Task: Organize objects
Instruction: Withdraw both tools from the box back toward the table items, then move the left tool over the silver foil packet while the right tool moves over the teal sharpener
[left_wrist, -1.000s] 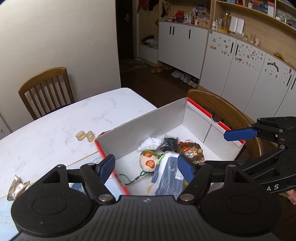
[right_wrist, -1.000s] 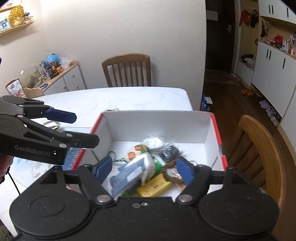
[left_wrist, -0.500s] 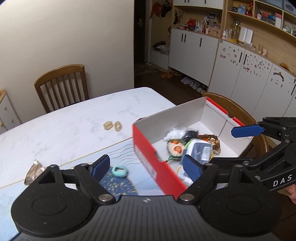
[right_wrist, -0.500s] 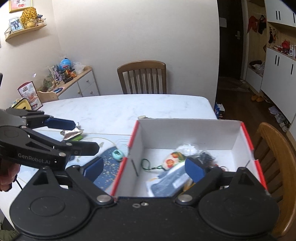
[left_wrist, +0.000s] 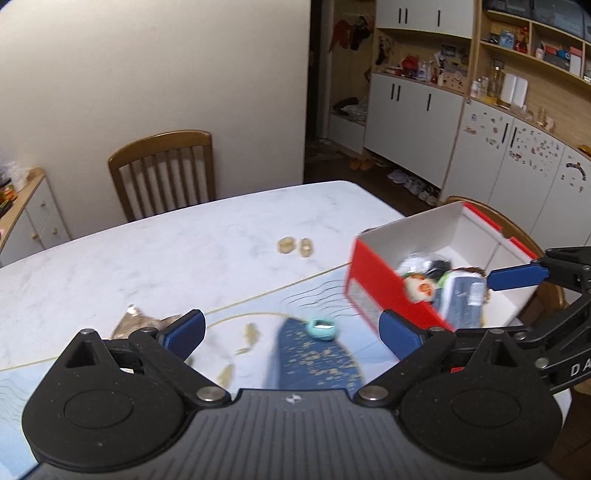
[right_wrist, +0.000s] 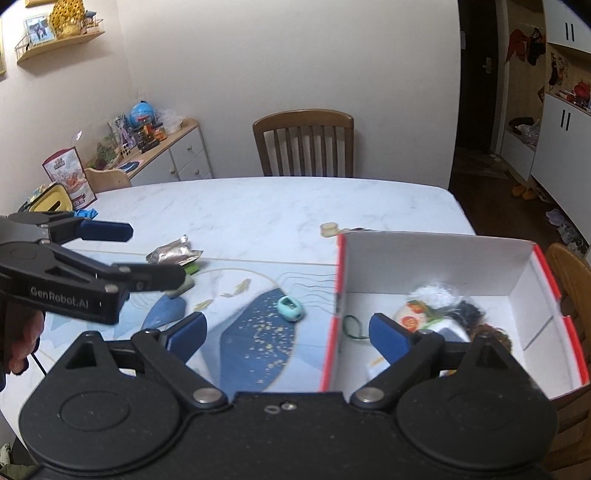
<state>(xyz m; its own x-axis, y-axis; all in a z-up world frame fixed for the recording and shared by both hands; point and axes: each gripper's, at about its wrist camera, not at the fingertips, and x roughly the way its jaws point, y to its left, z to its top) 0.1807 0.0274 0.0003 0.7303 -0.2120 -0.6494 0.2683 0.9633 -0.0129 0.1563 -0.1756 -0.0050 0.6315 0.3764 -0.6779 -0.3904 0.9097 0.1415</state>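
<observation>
A red-and-white cardboard box (left_wrist: 373, 284) (right_wrist: 436, 258) stands on the table's right end. It holds several small things, among them a round orange-and-white charm (right_wrist: 410, 319) and a blue-white pouch (left_wrist: 461, 299). A small teal object (left_wrist: 322, 329) (right_wrist: 290, 308) lies on the blue mat left of the box. Over it my left gripper (left_wrist: 291, 330) hovers, its jaws opening with nothing between them. My right gripper (right_wrist: 288, 332) is open wide and empty, straddling the box's left wall. A silver foil wrapper (right_wrist: 173, 254) and two tan rings (left_wrist: 295, 245) lie farther out.
A blue patterned placemat (right_wrist: 255, 343) covers the near part of the white marble table (left_wrist: 184, 240). Wooden chairs stand at the far side (right_wrist: 303, 144) and behind the box (right_wrist: 572, 280). A cluttered sideboard (right_wrist: 162, 147) lines the left wall. A hand (right_wrist: 22, 339) holds the left gripper.
Both grippers have moved left, from above the box's contents to over the mat and the teal object. Both pairs of jaws have spread wider. The box now sits at the right of each view.
</observation>
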